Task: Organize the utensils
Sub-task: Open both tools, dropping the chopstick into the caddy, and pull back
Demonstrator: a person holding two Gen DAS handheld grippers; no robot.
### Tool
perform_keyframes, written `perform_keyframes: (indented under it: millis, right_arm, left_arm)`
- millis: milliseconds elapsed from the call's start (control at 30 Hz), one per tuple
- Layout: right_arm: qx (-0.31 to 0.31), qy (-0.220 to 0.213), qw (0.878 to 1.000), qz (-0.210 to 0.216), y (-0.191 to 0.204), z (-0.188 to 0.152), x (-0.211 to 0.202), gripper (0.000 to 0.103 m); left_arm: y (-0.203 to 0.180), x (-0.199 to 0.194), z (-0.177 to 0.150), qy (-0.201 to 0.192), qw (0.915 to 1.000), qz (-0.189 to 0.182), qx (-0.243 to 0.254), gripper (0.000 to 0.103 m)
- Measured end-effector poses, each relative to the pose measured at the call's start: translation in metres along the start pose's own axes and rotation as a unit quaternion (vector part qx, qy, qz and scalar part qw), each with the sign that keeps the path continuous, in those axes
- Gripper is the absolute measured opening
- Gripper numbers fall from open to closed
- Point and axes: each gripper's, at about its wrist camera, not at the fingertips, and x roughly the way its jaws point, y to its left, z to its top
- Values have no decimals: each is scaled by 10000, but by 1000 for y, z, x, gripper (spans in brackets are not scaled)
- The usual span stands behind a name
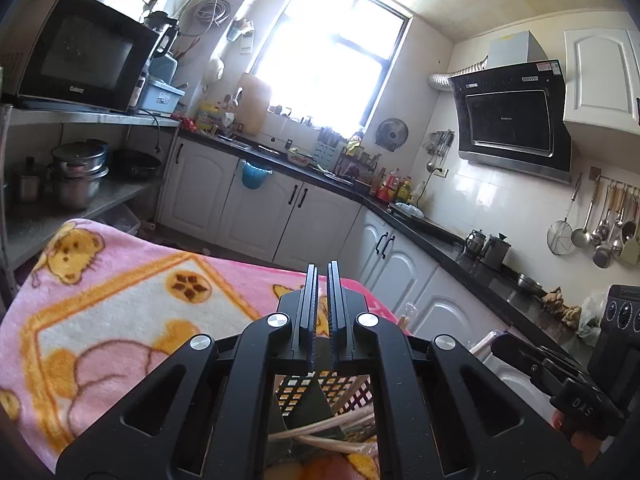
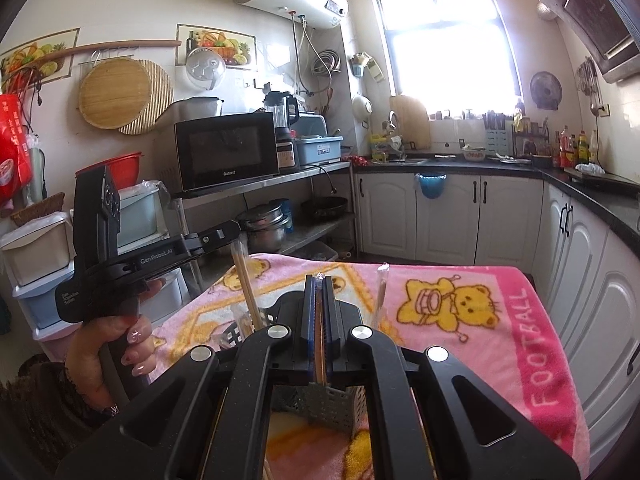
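A pair of wrapped chopsticks point(image 2: 319, 320) sits pinched between the pads of the right gripper point(image 2: 319, 284), its plastic tip poking out just past the fingertips and its length running back below them. The grip is clenched on it, probably so the pair can be steered end-first into the basket point(image 2: 320, 404), a grey perforated holder standing directly beneath that gripper on the bench point(image 2: 460, 304), which is draped in a pink bear towel. More chopsticks point(image 2: 248, 288) already lean upright in the basket, to the left of the right gripper, and another wrapped pair point(image 2: 382, 296) stands to its right.

The left gripper point(image 1: 322, 272) is clenched too, with nothing visible between its fingers. In its own view the basket lies below it, holding pale wrapped sticks. It hangs close by, likely to steady the basket. A hand point(image 2: 116, 344) holds its handle.
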Motion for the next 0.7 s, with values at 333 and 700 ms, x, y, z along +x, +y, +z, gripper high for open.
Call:
perform_keyframes:
  millis: [333, 700]
  right_arm:
    - [115, 156, 9998, -23, -7, -10, -2, 11]
    - [125, 187, 9997, -135, -9, -20, -15, 28]
  left_arm:
    - [5, -13, -5, -11, 9999, 122, -70, 5]
    - [4, -43, -7, -7, 9994, 325, -138, 41]
